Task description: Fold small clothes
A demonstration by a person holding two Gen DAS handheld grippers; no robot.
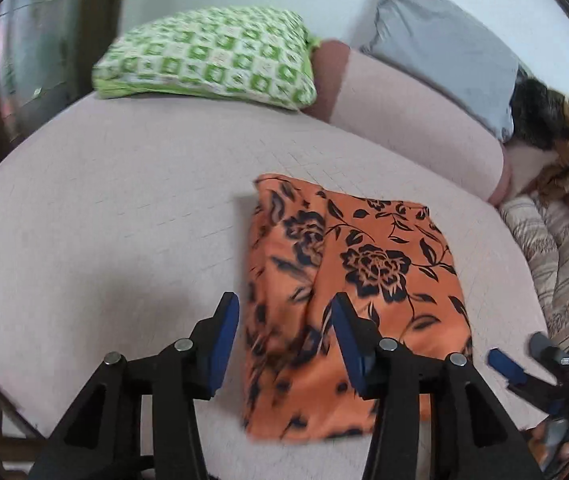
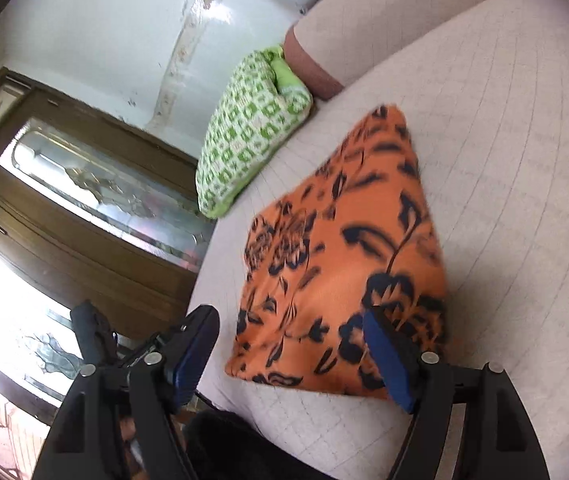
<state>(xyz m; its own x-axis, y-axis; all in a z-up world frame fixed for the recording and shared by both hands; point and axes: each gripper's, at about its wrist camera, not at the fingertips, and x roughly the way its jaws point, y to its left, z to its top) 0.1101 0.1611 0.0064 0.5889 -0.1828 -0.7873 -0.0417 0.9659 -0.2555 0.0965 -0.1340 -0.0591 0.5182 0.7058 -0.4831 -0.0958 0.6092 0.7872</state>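
Note:
An orange cloth with a black flower print (image 1: 356, 292) lies folded into a rough rectangle on the pale pink bed (image 1: 104, 216). My left gripper (image 1: 284, 320) is open and empty, hovering over the cloth's near left edge. In the right wrist view the same cloth (image 2: 340, 256) lies ahead of my right gripper (image 2: 290, 336), which is open and empty above the cloth's near edge. The right gripper also shows at the lower right of the left wrist view (image 1: 524, 356).
A green and white patterned pillow (image 1: 212, 56) lies at the head of the bed, with a grey pillow (image 1: 444, 52) beside it. Striped bedding (image 1: 556, 256) and a dark bundle (image 1: 556, 136) sit at the right. A wooden cabinet with glass (image 2: 84, 200) stands beside the bed.

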